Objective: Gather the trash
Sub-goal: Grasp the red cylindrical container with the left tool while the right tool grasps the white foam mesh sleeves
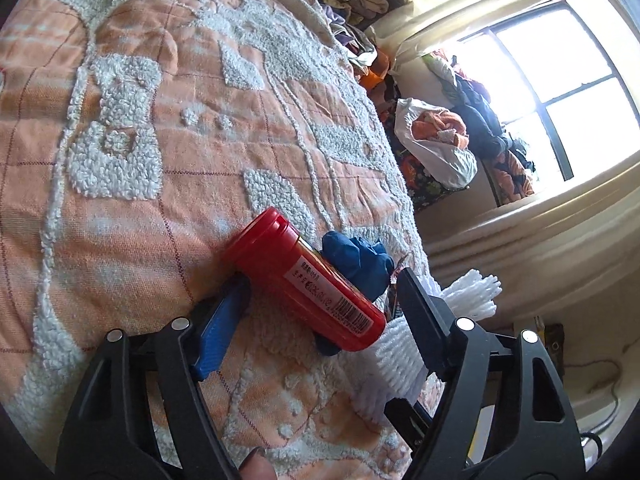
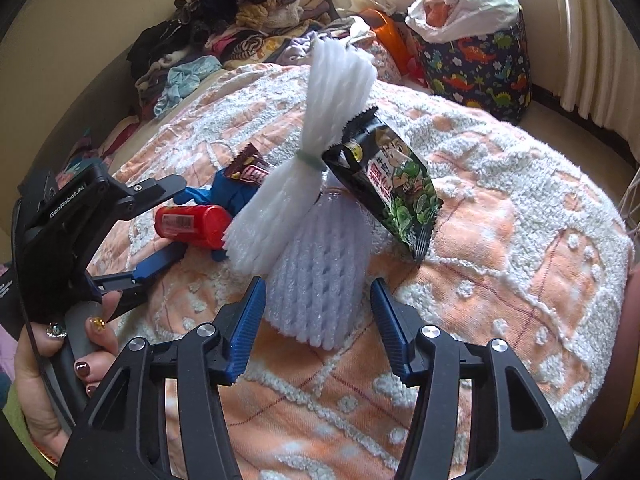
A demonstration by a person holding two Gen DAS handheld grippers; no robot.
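Note:
A red cylinder can [image 1: 308,280] with a barcode label lies on the bedspread between the fingers of my left gripper [image 1: 322,280], which is open and apart from it. A crumpled blue item [image 1: 356,256] sits behind the can. In the right wrist view the left gripper [image 2: 180,218] straddles the can [image 2: 192,226] from the left. My right gripper [image 2: 317,284] is open around a white foam net sleeve [image 2: 320,280], its blue pads close beside it. A tied white foam bundle [image 2: 316,152], a black-green snack packet [image 2: 388,188] and a brown wrapper [image 2: 250,168] lie just beyond.
The orange and white tufted bedspread [image 2: 500,240] covers the bed. Clothes are piled [image 2: 240,20] along the far wall. A dinosaur-print bag [image 2: 476,76] holding a white plastic bag stands by the window [image 1: 560,80]. A hand [image 2: 92,356] holds the left gripper's handle.

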